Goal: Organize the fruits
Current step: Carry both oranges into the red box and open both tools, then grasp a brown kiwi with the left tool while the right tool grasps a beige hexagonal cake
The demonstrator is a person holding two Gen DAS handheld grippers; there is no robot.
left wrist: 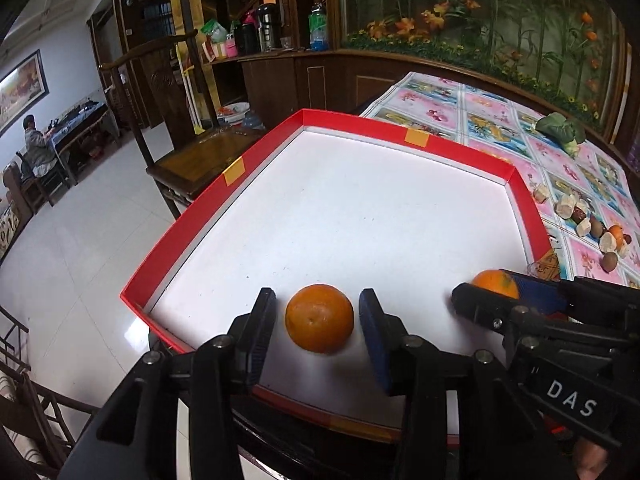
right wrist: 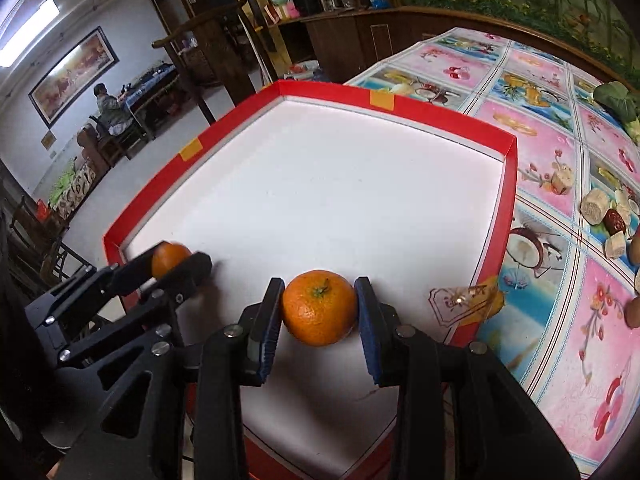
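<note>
A red-walled tray (left wrist: 460,148) with a white floor lies on the table. In the left wrist view an orange (left wrist: 319,318) rests on the tray floor between my left gripper's (left wrist: 318,312) open fingers, with gaps on both sides. In the right wrist view a second orange (right wrist: 319,306) with a green stem sits between my right gripper's (right wrist: 318,304) fingers, both pads touching it. Each gripper shows in the other's view: the right one (left wrist: 496,292) around its orange (left wrist: 495,282), the left one (right wrist: 176,260) around its orange (right wrist: 170,258).
The tray's red wall (right wrist: 508,184) borders a flowered tablecloth (right wrist: 560,160). Dates, nuts and cut pieces (left wrist: 596,224) lie to the right of the tray. A green vegetable (left wrist: 560,130) lies at the far right. A wooden chair (left wrist: 192,160) stands left of the table.
</note>
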